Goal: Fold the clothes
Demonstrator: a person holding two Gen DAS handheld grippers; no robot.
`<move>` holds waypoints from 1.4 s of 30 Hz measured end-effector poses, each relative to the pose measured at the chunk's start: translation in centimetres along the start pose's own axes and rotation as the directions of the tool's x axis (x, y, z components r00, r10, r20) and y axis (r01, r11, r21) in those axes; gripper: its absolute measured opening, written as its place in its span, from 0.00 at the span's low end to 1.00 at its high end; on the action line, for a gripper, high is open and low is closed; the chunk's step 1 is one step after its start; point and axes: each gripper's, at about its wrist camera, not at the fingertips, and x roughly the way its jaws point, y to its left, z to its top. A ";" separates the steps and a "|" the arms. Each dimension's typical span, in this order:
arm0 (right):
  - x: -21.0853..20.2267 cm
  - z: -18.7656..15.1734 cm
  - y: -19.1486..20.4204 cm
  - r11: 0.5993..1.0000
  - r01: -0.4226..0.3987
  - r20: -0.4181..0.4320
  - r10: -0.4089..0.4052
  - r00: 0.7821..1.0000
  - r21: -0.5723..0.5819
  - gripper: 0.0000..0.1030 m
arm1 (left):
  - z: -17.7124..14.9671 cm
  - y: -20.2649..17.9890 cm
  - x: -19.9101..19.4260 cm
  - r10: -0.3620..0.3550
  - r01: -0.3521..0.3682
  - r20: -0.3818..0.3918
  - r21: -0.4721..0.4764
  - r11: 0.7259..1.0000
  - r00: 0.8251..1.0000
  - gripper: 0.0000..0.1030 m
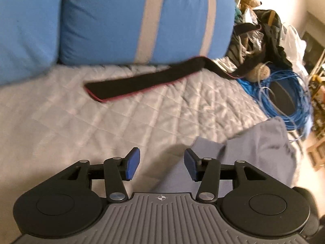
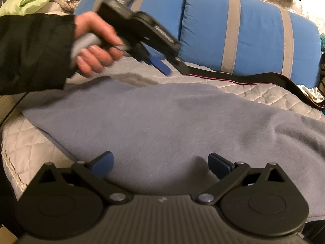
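Quilted grey bed [image 2: 264, 93] carries the blue-grey garment [image 2: 162, 122], spread flat. Right hand-held gripper [image 2: 160, 163] sits nearest, over the garment's near edge, jaws wide, empty. Left hand-held gripper [image 1: 161, 163] above the garment's far-left corner, part open, empty. Black strap [image 1: 142, 81] beyond the garment, then blue cushions [image 1: 132, 20].

Left gripper [image 1: 161, 163]: jaws apart, nothing between the blue pads [image 1: 133, 163]. From the right wrist view it is held in the air, tilted downward, by the person's left hand [image 2: 95, 44] wrapped round the grey handle; a dark sleeve [image 2: 34, 50] covers the forearm. This part is motion-blurred, so finger placement is approximate. Right gripper [image 2: 160, 165]: jaws wide apart, pads clear of any grip.
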 end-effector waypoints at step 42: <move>0.6 0.2 -2.3 0.991 0.001 -0.042 0.004 0.999 0.131 1.00 | 1.1 -3.0 7.2 -0.300 0.257 -0.161 -0.239 0.936 0.940 0.39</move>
